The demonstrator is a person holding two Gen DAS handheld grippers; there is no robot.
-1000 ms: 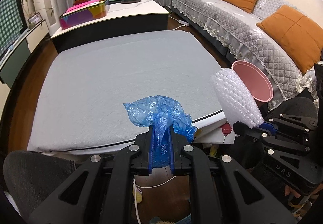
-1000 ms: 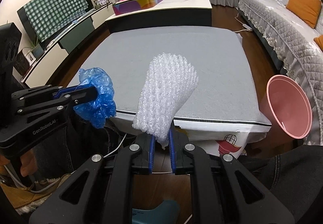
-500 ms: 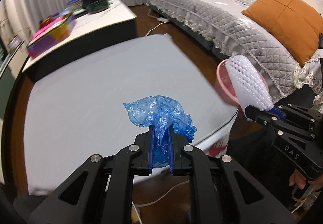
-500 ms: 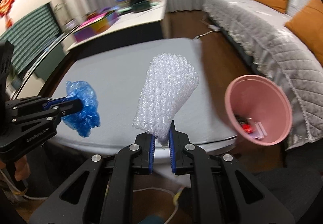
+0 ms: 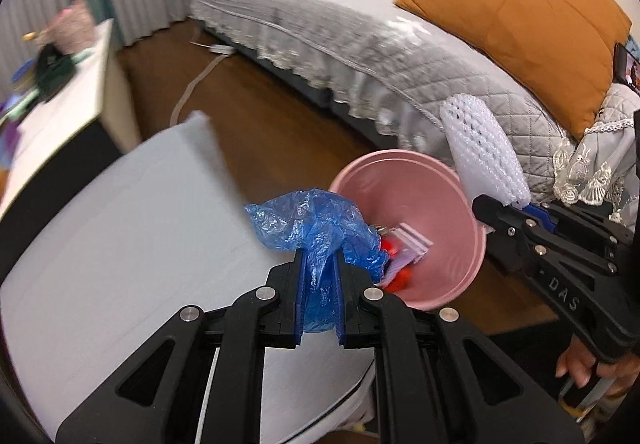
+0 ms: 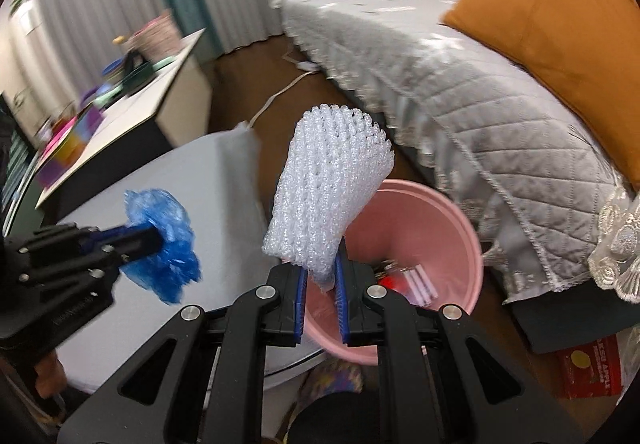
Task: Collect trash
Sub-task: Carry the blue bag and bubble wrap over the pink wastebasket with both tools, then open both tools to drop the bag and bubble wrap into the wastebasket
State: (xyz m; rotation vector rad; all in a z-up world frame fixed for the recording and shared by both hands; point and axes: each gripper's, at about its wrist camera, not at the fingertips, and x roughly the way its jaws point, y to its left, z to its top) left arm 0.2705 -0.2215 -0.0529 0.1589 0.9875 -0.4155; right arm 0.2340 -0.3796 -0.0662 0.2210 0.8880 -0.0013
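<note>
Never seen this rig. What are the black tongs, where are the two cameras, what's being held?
There is no robot here. A person holds a handheld two-finger gripper in each hand, and each gripper carries a fisheye camera looking forward along its fingers. So the black arms at the bottom of each picture are that camera's own gripper.

Left wrist view: the left gripper is shut on a crumpled blue bag. The right gripper shows at the right edge.

Right wrist view: the right gripper is shut on a white foam net.

Both point toward a pink bin that already holds some trash. It stands on the floor between a grey-covered table and a sofa.
</note>
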